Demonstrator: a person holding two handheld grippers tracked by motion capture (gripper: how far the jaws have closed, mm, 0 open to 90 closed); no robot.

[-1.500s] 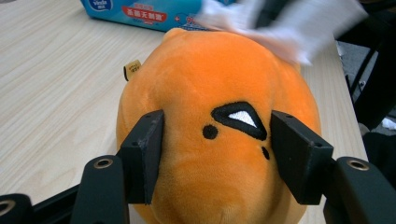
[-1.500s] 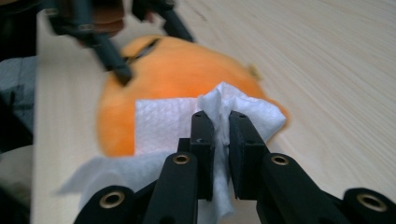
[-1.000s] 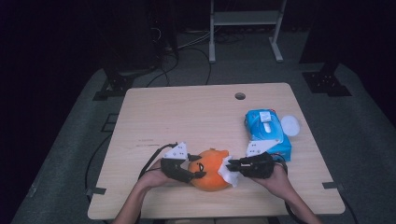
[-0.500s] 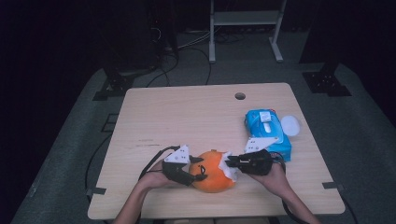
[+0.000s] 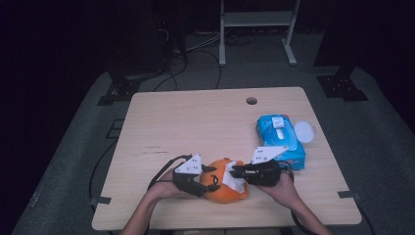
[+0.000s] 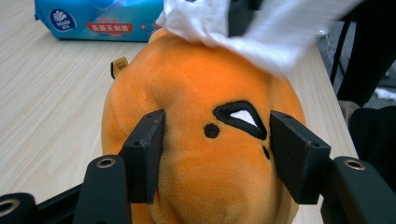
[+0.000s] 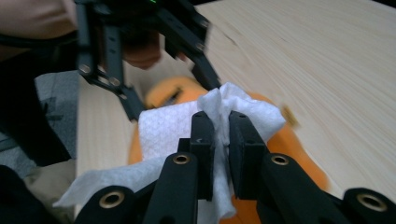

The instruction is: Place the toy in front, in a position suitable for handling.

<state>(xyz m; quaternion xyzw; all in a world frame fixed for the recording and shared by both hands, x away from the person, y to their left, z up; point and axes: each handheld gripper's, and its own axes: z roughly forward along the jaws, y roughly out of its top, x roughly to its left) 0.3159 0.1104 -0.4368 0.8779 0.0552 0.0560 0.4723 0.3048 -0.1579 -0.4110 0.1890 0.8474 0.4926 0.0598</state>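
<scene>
An orange plush toy (image 5: 222, 183) lies on the near edge of the wooden table (image 5: 195, 122), slightly left of the middle, between the two grippers. Its long axis runs roughly left to right across the table, with the face end, marked by a black dot and a black-and-white eye patch, turned toward the left gripper (image 5: 204, 180). That gripper's jaws press into the soft face from both sides, held at a narrow-to-middling gap with the plush bulging between them. From the right, the right gripper (image 5: 238, 172) pinches a crumpled white wipe (image 5: 235, 180) tightly between nearly closed jaws, and the wipe rests on the toy's upper back. A small yellow tag (image 6: 119, 66) with dark print sticks out of the toy's side; its writing is too small to read. To the right and a little farther back lies a blue pack of wipes (image 5: 280, 138) with a white flap; its label carries the word "Vinda" beside a red strip of unreadable characters. A white lid (image 5: 304, 131) lies just right of the pack.
</scene>
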